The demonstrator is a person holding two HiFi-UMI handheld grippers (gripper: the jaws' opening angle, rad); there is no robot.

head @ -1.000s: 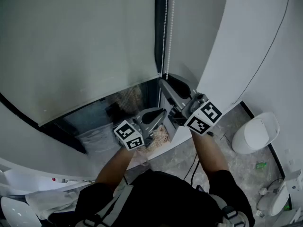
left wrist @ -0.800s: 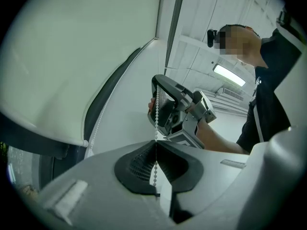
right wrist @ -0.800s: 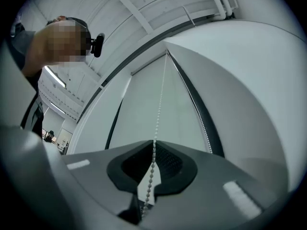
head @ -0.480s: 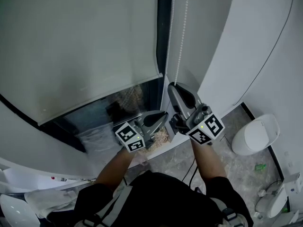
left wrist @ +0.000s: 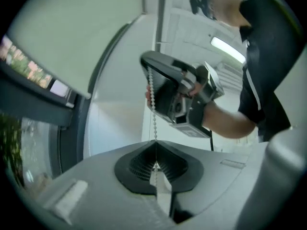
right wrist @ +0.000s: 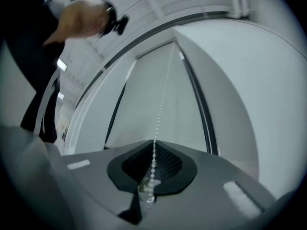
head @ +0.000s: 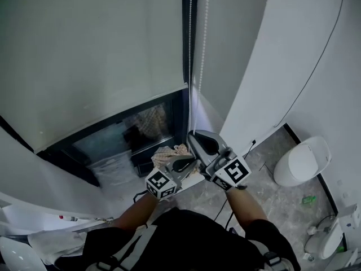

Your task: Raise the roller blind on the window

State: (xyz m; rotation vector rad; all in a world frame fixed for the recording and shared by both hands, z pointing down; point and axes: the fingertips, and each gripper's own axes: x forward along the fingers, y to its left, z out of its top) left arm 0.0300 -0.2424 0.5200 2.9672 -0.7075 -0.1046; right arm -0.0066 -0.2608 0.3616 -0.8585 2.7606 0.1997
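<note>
Looks steeply down, in the head view, on pale walls point(head: 304, 49), a speckled floor point(head: 282, 205) and a tall window point(head: 135, 134). Shows the roller blind point(head: 96, 55) covering most of that window, with its bottom edge partway up and only a dark strip bare beneath. Shows the bead chain point(head: 204, 38) hanging just to the right of the blind and running down to the right tool point(head: 202, 143). Places the left tool point(head: 183, 164) just beside the right one and a little lower.

Turns to the left gripper view and finds the left tool clamped shut on the chain. Follows the beads from between its pads straight up to the right tool, held close above on the same strand.

Turns to the right gripper view and finds the right tool gripping the chain as well. Has just been closing its jaws, and now pinches the beads between the pads, with the strand climbing alongside the blind.

Reads, as a judgement, as an early stage: both grips set, a small part of the window uncovered. Leaves most of the raising to do, probably by many more pulls on the chain.
</note>
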